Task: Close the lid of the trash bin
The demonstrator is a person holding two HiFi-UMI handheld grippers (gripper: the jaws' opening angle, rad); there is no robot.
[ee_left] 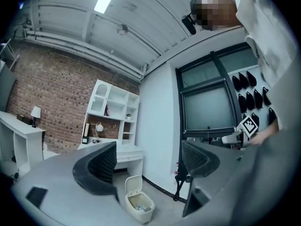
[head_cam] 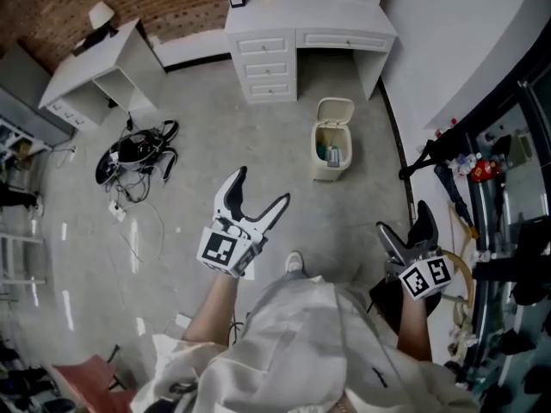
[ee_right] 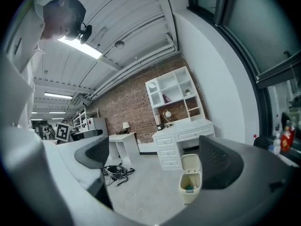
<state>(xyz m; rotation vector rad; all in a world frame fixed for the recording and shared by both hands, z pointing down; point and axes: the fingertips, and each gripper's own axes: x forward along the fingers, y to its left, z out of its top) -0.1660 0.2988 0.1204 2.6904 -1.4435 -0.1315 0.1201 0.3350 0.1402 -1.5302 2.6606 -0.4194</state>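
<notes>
A small cream trash bin [head_cam: 331, 145] stands on the grey floor in front of the white desk, its lid [head_cam: 335, 109] tipped up and back, some rubbish inside. It also shows in the left gripper view as the bin [ee_left: 140, 204] and in the right gripper view as the bin [ee_right: 190, 185]. My left gripper [head_cam: 261, 185] is held open, well short of the bin and to its left. My right gripper [head_cam: 405, 222] is open too, lower right, away from the bin. Nothing is between either pair of jaws.
A white desk with drawers [head_cam: 306, 37] stands just behind the bin. A second white desk [head_cam: 103, 67] is at the far left, with a tangle of black cables [head_cam: 138, 153] on the floor. A dark window frame and stand [head_cam: 448, 157] line the right side.
</notes>
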